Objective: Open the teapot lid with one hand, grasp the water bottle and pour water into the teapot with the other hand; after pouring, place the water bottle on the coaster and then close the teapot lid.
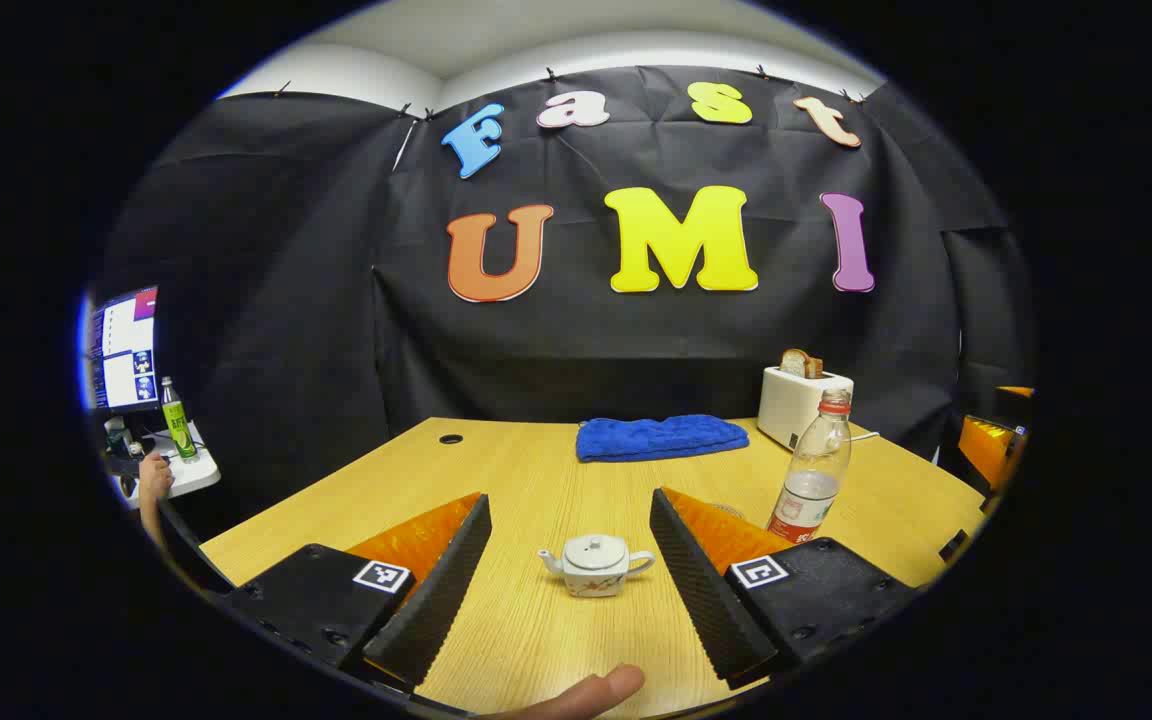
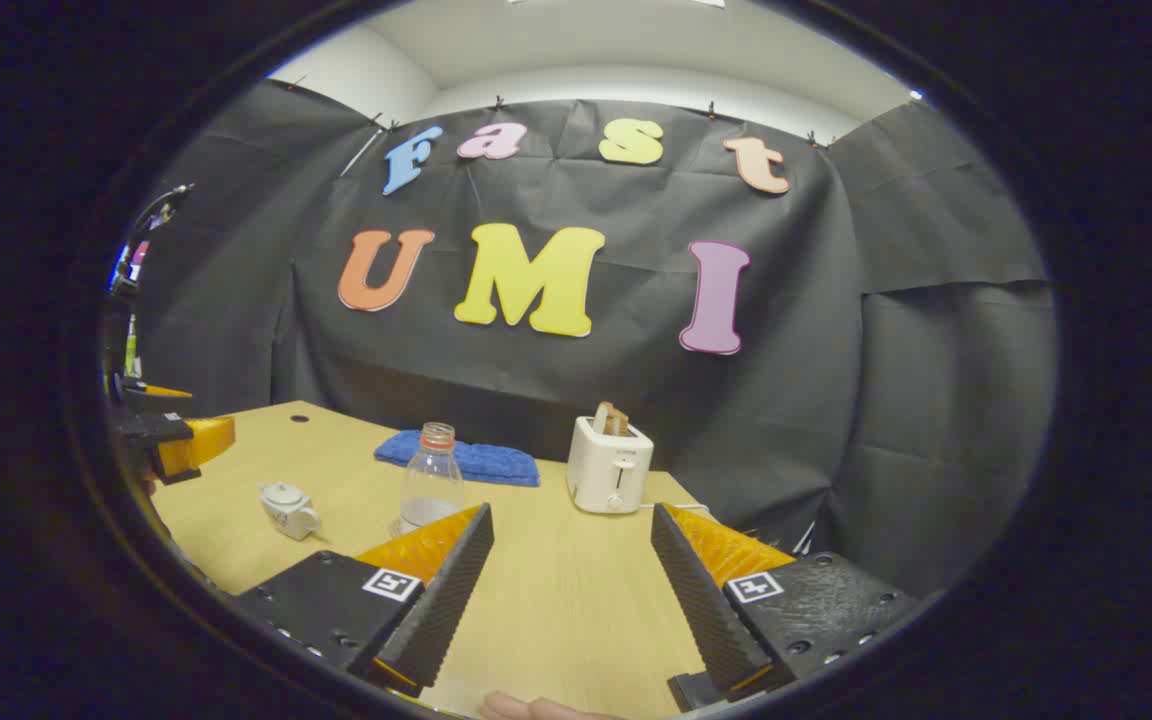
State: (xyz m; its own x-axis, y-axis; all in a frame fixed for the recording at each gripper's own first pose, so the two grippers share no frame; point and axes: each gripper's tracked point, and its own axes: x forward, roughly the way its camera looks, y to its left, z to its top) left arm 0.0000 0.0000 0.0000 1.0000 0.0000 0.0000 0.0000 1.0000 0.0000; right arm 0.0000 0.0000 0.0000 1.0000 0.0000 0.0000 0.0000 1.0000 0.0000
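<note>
White teapot [image 1: 595, 565], lid on, ahead between the spread fingers of the left hand-held gripper [image 1: 570, 560]; water bottle [image 1: 811, 470] front-right; right hand-held gripper [image 2: 568, 575] agape, empty, on the wooden tabletop [image 1: 536, 480]; risk: small lid knob slipping.

Black cloth wall [image 1: 286, 300] behind wooden table [image 1: 526, 470]; side desk [image 1: 186, 478], perhaps white.

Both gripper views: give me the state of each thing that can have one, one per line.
teapot: lid on, upright on the table.
water bottle: upright, cap on, partly filled.
toaster: bread sticking up from its slot.
blue towel: folded flat.
left gripper: open, empty.
right gripper: open, empty.
</note>
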